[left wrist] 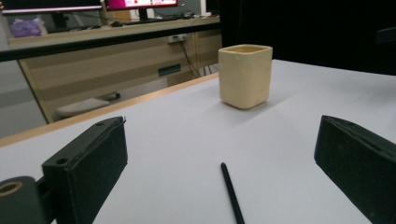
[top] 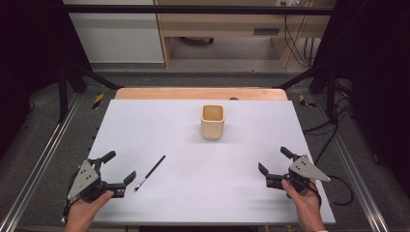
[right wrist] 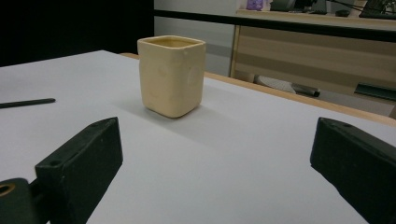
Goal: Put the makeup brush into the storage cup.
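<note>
A cream square cup [top: 212, 121] stands upright on the white table top [top: 203, 193], toward the far middle. A thin black pen [top: 149, 173] lies flat at the near left, slanting toward the cup. My left gripper [top: 119, 167] rests at the near left corner, open and empty, with the pen just to its right. In the left gripper view the pen [left wrist: 232, 193] lies between the wide jaws and the cup [left wrist: 245, 75] stands beyond. My right gripper [top: 274, 160] sits at the near right, open and empty. Its own view shows the cup [right wrist: 172, 75] ahead and the pen [right wrist: 27, 102] at far left.
A wooden strip [top: 200, 93] borders the table's far edge. Metal frame rails [top: 43, 150] run along both sides, and cables [top: 338, 191] trail at the right. A wooden desk [top: 227, 24] stands behind the table.
</note>
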